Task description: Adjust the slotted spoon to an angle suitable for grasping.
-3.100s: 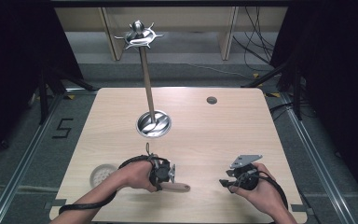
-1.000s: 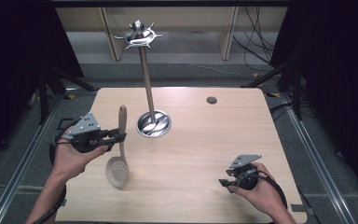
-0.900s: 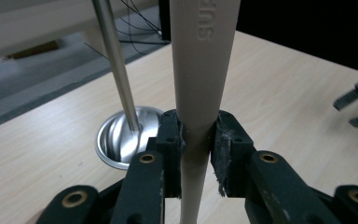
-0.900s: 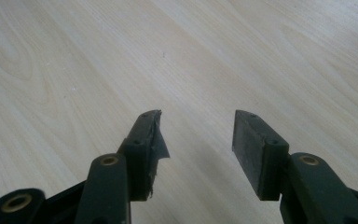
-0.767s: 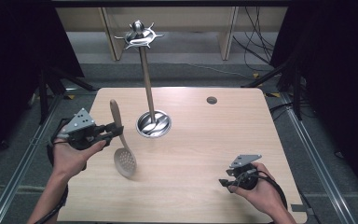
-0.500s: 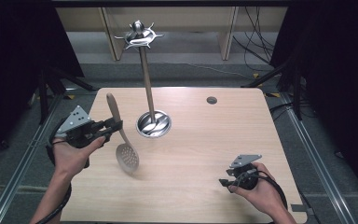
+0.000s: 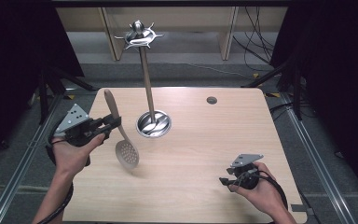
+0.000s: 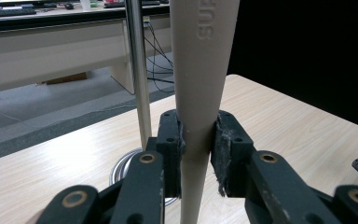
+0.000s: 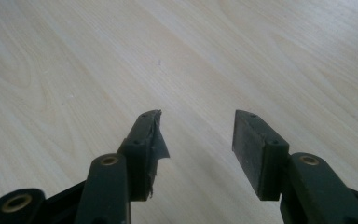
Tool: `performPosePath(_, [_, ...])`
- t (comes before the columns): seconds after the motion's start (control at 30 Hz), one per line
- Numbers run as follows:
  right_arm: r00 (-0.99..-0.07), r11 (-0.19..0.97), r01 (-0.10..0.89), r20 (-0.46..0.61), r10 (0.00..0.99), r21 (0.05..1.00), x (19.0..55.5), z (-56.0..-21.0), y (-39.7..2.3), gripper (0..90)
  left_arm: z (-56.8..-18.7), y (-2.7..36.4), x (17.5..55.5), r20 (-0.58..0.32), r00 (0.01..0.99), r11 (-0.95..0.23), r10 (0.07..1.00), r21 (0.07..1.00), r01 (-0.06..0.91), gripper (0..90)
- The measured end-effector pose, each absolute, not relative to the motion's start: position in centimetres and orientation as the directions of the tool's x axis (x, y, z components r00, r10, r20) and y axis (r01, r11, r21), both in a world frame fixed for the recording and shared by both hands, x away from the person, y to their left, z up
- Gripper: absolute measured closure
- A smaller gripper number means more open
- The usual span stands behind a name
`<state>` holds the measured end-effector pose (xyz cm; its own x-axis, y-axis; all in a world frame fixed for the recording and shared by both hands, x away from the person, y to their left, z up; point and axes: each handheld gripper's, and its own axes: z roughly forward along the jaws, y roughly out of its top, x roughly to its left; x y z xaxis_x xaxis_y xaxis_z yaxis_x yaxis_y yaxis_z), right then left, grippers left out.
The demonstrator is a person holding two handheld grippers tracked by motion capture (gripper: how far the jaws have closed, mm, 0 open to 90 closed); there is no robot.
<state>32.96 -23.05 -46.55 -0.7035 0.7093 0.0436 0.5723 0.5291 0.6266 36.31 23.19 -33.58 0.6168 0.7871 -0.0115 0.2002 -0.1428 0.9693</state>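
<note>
My left gripper [image 7: 113, 122] is shut on the handle of a beige slotted spatula [image 7: 121, 135], held above the table's left side. The spatula's perforated head [image 7: 127, 153] hangs low and its handle end points up and back. In the left gripper view the handle [image 8: 200, 70] stands upright, pinched between my two pads [image 8: 175, 144]. A chrome utensil stand [image 7: 145, 84] rises just right of it, with hooked arms [image 7: 138, 37] at the top and a round base [image 7: 154, 124]. My right gripper [image 7: 225, 182] rests low at the front right, jaws open over bare wood [image 9: 200, 135].
The wooden table [image 7: 205, 140] has a small round grommet [image 7: 211, 100] at its back right. Metal rails run along both sides on the floor. Cables and desk legs lie behind the table.
The left hand lifted the spatula off the table earlier; over the last second it has tilted the handle a bit further and edged toward the stand. The right hand has stayed still.
</note>
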Motion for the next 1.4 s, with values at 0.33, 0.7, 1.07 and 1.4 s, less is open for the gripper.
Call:
performPosePath(0.33, [-0.706,0.535,0.574,0.043,0.707,0.62,33.1,-46.2,-23.3,52.0,-33.5,23.2,36.3,-0.014,0.601,-0.13,0.799,0.972,0.194,72.9])
performPosePath(0.7, [-0.696,0.51,0.573,0.051,0.717,0.642,33.1,-46.1,-23.5,51.7,-33.2,23.1,36.5,-0.01,0.595,-0.119,0.804,0.977,0.178,72.8])
performPosePath(1.07, [-0.682,0.486,0.567,0.049,0.73,0.665,33.1,-46.2,-23.5,51.2,-32.8,22.9,36.9,-0.008,0.585,-0.106,0.811,0.981,0.161,72.9])
performPosePath(1.4, [-0.682,0.494,0.568,0.04,0.731,0.659,33.1,-45.9,-23.7,50.8,-32.4,22.6,37.5,-0.017,0.572,-0.084,0.82,0.985,0.149,72.8])
